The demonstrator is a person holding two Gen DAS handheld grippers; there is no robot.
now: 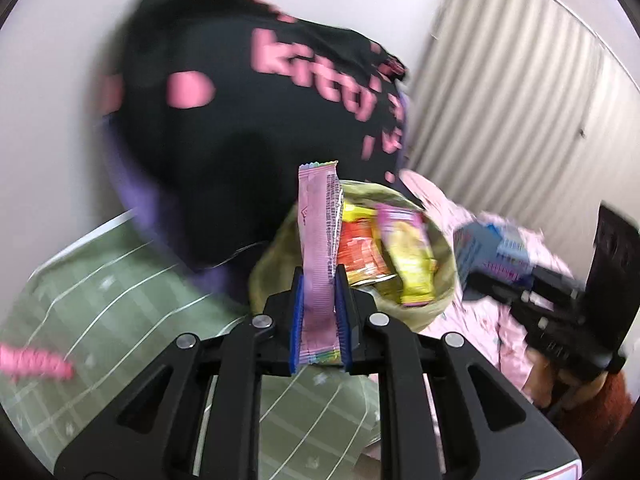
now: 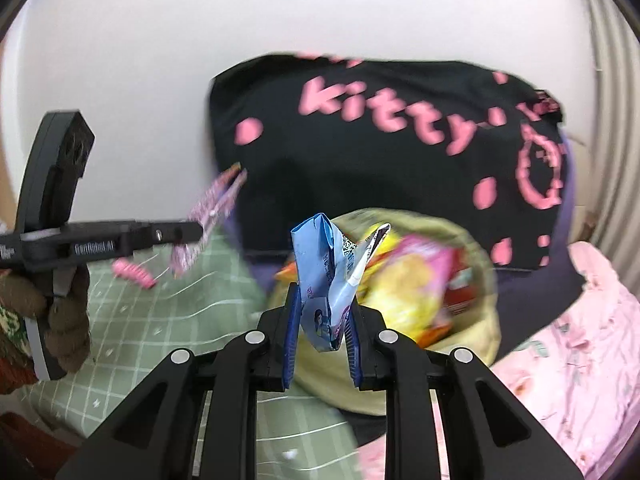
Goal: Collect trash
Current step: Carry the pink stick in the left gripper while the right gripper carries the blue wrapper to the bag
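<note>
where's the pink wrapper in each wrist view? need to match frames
Left wrist: pink wrapper centre, upright, clamped by the left gripper.
Right wrist: same wrapper left of centre, blurred, at the tip of the left gripper.
Shared landmark: yellow-green bag of wrappers, in front of the black "kitty" pillow.

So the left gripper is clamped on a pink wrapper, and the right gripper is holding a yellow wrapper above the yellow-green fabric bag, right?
Not quite: the right gripper is clamped on a crumpled blue wrapper, not yellow, as the right wrist view shows. The left gripper does grip the pink wrapper, near the yellow-green fabric bag.
</note>
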